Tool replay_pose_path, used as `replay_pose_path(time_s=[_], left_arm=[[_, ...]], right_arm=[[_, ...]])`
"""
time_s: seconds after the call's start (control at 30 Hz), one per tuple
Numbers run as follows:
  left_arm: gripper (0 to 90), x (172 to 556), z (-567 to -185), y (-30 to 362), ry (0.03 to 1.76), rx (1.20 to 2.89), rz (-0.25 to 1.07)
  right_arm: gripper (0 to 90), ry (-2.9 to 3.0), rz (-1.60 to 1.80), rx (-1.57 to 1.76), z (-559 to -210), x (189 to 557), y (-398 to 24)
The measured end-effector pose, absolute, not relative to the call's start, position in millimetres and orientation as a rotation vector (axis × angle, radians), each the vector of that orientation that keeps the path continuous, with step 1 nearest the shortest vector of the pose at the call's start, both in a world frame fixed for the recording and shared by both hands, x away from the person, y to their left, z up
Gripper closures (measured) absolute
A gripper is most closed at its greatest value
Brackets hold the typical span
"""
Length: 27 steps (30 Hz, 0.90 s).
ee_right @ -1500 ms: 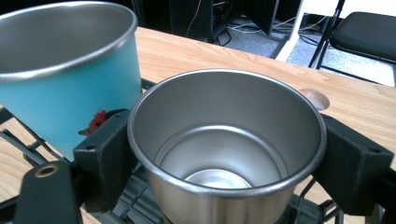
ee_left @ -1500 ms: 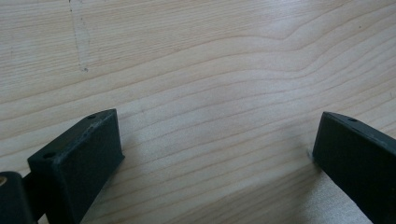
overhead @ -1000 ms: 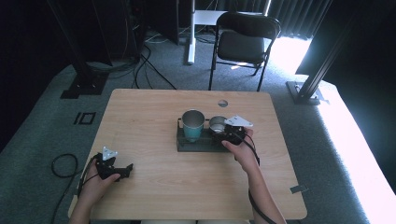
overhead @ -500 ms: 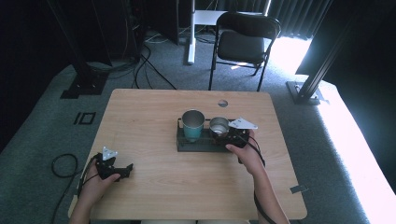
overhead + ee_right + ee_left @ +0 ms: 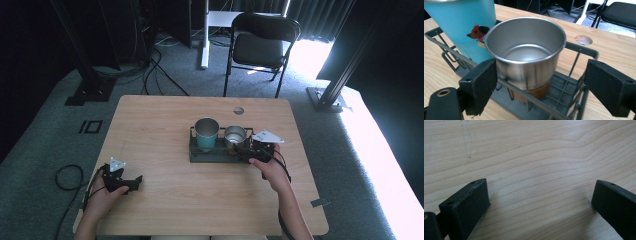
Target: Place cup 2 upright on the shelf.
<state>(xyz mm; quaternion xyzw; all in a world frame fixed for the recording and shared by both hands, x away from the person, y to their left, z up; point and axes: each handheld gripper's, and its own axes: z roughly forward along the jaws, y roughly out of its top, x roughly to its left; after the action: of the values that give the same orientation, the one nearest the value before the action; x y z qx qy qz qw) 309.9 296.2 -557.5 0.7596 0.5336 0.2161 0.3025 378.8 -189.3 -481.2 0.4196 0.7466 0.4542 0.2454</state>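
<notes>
Together we count two cups, steel cup (image 5: 525,53) at three o'clock of the teal tumbler (image 5: 206,134), in one rack (image 5: 215,155) mid-worktop (image 5: 165,125); right gripper (image 5: 248,150) and left gripper (image 5: 131,183) jaws apart; one chair (image 5: 260,47) beyond.

Right gripper (image 5: 250,148) beside steel cup (image 5: 234,136) and teal tumbler (image 5: 206,133) in dark rack (image 5: 196,156).
</notes>
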Motion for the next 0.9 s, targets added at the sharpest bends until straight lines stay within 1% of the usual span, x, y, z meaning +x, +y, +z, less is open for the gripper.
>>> replay_pose_path(time_s=[0.43, 0.9], left_arm=[[2.0, 310, -558, 296, 1.415, 2.014, 0.573], [2.0, 310, -558, 296, 1.415, 2.014, 0.573]], right_arm=[[11.4, 2.007, 1.219, 1.177, -485, 366, -212], [11.4, 2.015, 1.175, 1.229, -500, 353, -234]])
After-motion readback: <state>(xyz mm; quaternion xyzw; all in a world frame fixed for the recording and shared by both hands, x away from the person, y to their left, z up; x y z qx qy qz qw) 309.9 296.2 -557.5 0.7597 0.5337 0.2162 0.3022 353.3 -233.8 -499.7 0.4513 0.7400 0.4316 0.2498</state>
